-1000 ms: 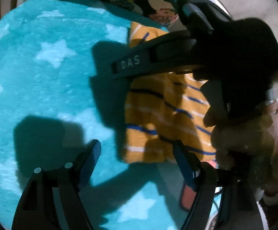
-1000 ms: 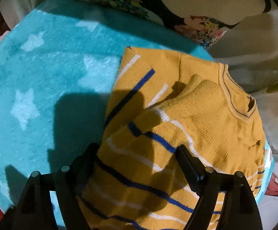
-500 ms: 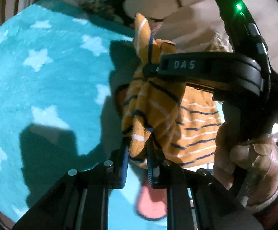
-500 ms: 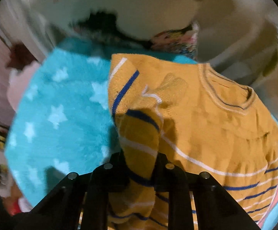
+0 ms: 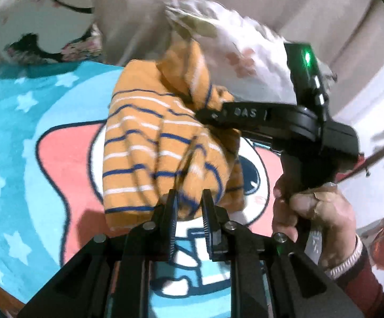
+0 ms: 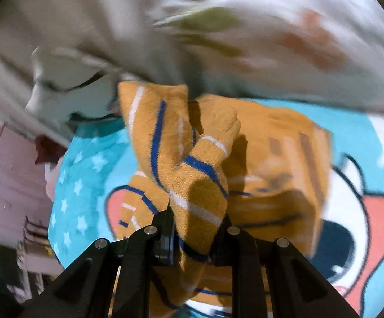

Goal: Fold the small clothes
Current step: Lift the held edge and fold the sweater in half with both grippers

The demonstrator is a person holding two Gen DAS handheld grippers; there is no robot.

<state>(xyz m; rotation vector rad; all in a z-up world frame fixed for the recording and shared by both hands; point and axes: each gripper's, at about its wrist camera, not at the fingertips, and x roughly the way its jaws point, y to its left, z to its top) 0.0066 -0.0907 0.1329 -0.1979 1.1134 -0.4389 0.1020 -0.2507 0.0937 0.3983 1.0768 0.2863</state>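
Above the blue star-patterned blanket (image 5: pixel 9 137), I have the orange striped sweater (image 5: pixel 144 143) lifted clear, bunched and hanging between my two tools. My left gripper (image 5: pixel 189 206) is clenched on a fold at the sweater's near edge, and in the same view my right gripper (image 5: pixel 205 114), held by my right hand (image 5: pixel 311 212), bites a bunch farther off and to the right. From the right wrist view the right gripper (image 6: pixel 192 228) has its fingers (image 6: pixel 165 228) clamped on a thick striped wad, with the rest drooping toward the cartoon print on the blanket. My worry is that each grip holds several layers, not one clean edge, so I judge that laying it back down could leave a crooked, lumpy fold. A fast swing could also tug the knit loose from one side, and the sleeve could flop underneath unseen.
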